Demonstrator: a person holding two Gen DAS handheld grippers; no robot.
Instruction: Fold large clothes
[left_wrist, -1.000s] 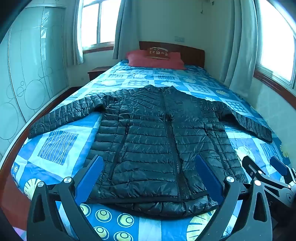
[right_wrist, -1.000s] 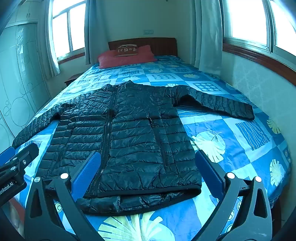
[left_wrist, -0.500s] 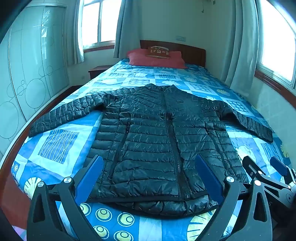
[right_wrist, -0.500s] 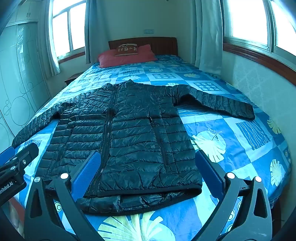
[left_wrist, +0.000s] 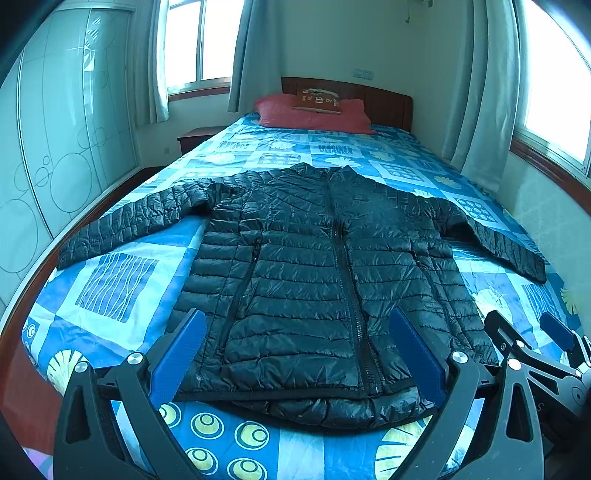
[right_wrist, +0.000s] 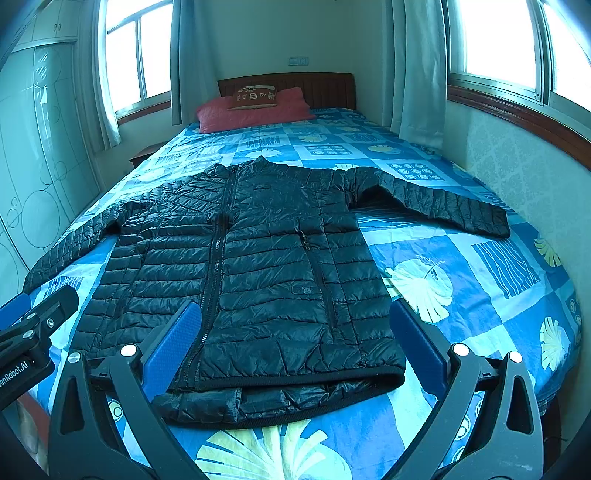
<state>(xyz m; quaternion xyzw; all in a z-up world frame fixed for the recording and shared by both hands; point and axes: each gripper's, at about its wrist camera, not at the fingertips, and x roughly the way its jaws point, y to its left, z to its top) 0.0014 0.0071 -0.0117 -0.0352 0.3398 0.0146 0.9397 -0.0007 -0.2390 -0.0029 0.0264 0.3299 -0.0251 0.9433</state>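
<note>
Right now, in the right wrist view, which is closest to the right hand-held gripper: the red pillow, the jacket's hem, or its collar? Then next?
1. Jacket hem, just ahead of the right hand-held gripper.
2. Jacket collar, mid-bed.
3. Red pillow, at the headboard.

A bed is covered by a blue patterned quilt. At its far end a red pillow is laid against a wooden headboard, with a small brown cushion set on top. Windows are flanked by pale curtains.
</note>
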